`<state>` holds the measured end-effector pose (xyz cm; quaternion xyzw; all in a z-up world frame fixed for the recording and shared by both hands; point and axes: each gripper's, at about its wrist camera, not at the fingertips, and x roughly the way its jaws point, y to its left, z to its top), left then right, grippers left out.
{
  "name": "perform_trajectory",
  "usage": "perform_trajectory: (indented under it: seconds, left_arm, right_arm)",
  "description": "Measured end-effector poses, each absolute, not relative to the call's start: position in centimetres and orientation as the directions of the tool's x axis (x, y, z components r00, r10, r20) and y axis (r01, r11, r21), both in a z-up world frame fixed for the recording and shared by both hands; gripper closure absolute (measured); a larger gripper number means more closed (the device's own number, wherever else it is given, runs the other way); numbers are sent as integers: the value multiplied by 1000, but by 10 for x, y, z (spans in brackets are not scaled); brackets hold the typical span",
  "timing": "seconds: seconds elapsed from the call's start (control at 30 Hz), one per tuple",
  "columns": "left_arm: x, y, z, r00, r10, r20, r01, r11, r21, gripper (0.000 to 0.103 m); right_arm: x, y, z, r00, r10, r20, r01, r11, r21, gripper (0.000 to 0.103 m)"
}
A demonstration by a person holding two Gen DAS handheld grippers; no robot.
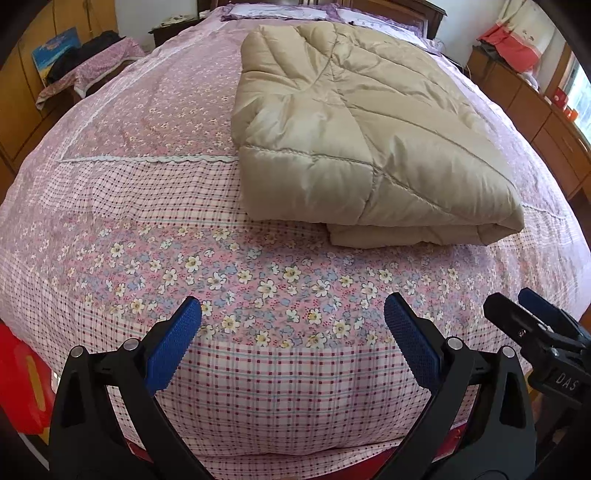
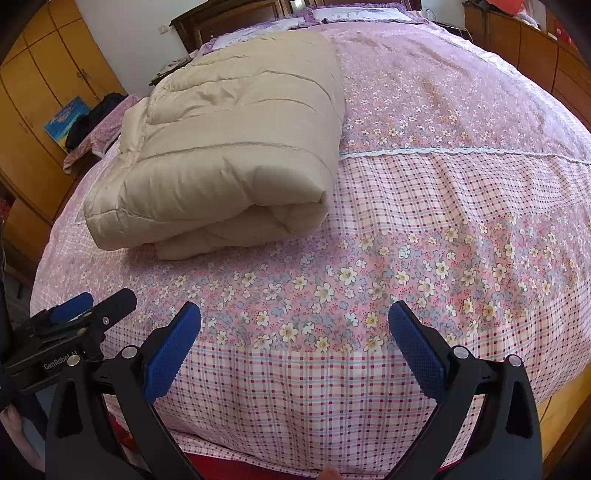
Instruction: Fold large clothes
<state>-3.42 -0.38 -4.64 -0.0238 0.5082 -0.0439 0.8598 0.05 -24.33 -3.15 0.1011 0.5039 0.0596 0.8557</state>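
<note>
Two grippers hang over the foot of the bed, and we hold nothing in either. Our left gripper (image 1: 293, 314) has its jaws spread wide, its blue ribbed pads (image 1: 173, 343) apart above the pink bedspread (image 1: 155, 206), with only printed flowers showing in the gap. Our right gripper (image 2: 295, 317) stands just the same, jaws wide and bare over the flowered band of cloth. From the left wrist view we see the right gripper at the far right edge, close beside ours; from the right wrist view the left gripper (image 2: 92, 304) shows at the lower left, seen from the side.

Ahead of us lies the beige quilted garment (image 1: 354, 125), folded into a thick bundle on top of the bedspread, well apart from both grippers. Its near end shows stacked layers, a lower fold (image 1: 399, 234) sticking out a little beneath the upper one. In the right wrist view the bundle (image 2: 236, 147) sits to the left of centre, reaching back toward the pillows (image 2: 354, 14) at the headboard.

A white lace strip (image 2: 443, 151) crosses the bedspread and meets the bundle's side. Orange-brown wardrobes (image 2: 40, 92) stand along the left wall, and a low wooden cabinet (image 1: 546, 129) runs along the right. Something red (image 1: 22, 380) shows at the lower left of the left wrist view; we cannot tell what it is
</note>
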Motion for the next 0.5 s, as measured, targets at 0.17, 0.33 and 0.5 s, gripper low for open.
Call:
perform_trajectory:
  seconds: [0.17, 0.33, 0.5]
  left_arm:
    - [-34, -8, -43, 486, -89, -869, 53, 996, -73, 4]
    - [-33, -7, -42, 481, -99, -871, 51, 995, -85, 4]
    - [-31, -7, -43, 481, -101, -871, 56, 995, -84, 4]
  right_arm:
    - [2, -243, -31, 483, 210, -850, -1, 971, 240, 5]
    - [4, -241, -30, 484, 216, -848, -5, 970, 244, 5]
    - [3, -242, -29, 484, 216, -848, -2, 969, 246, 5]
